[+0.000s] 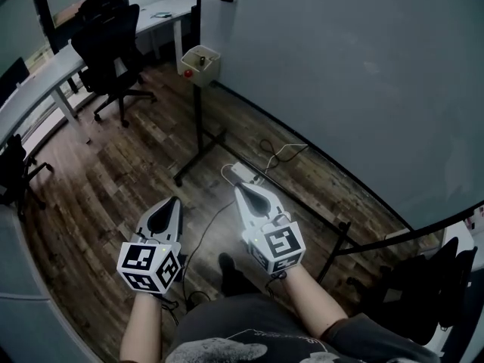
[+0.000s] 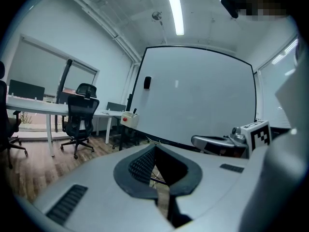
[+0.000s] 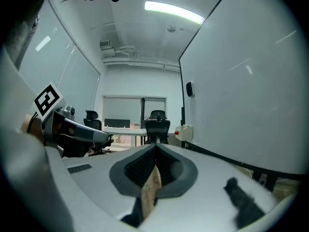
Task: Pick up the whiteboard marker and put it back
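Nearest the head camera are the two marker cubes, one at the rear of each handheld gripper, with a forearm behind each. The left gripper [image 1: 174,203] and right gripper [image 1: 242,191] sit side by side, low over the brown wood-plank floor [image 1: 128,165], tips pointing forward. A large white whiteboard on a black stand [image 1: 340,74] runs ahead of and to the right of the right gripper. At its far end, well ahead of both tools, is a small cream open-topped box with a red button [image 1: 200,69]. A dark slim object [image 1: 201,57] stands in that box. It is probably the whiteboard marker, but it is too small to confirm. No marker shows elsewhere.

Left gripper view: the jaws are pressed together at the tips with nothing between them. Floor shows through the opening behind the tips. The box [image 2: 129,120] lies ahead and slightly left, well apart.

Right gripper view: the jaws meet at the tips and are empty. The box [image 3: 184,131] lies ahead and slightly right, well apart.

Step in hand: approach. The pick-up is not yet begun. Next move, as judged:
1. Carry one gripper forward to the box.
2. Spread its jaws.
3. Align them across the object's shaft.
4. Close.
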Motion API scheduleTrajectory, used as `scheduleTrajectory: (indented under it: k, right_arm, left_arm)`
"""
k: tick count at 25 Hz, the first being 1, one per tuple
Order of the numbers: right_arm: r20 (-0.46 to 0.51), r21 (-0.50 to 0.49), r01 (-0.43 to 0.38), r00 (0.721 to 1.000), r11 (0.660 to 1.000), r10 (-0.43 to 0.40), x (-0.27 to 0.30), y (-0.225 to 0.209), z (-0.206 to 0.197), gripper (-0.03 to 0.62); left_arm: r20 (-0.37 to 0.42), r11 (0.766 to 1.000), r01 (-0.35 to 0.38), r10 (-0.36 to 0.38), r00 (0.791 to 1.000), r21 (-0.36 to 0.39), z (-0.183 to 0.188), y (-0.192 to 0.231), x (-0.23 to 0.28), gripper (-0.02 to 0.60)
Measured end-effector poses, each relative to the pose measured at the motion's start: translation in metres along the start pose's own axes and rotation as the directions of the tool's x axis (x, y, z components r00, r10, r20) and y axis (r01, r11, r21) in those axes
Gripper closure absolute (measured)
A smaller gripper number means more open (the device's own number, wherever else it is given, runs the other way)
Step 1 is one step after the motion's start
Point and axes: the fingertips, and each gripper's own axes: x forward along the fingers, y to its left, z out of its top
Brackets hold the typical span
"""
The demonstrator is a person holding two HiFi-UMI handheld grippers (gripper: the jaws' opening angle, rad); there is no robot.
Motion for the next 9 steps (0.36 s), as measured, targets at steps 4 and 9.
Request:
scheduleTrajectory:
  k: [4, 9]
  right_arm:
    - [0.001, 0.012, -0.002, 1.000, 1.000, 0.002, -0.031, 0.027, -0.003, 0.572]
    - [-0.004, 0.004, -0.012, 1.000, 1.000, 0.013, -0.075, 0.066, -0.007, 0.572]
  left_arm:
    - [0.007, 1.000, 0.005, -0.005, 1.000, 0.002, -0.012, -0.014, -0.040, 0.568]
    - [0.010, 1.000, 0.001, -0.001, 1.000, 0.003, -0.029, -0.034, -0.095, 0.568]
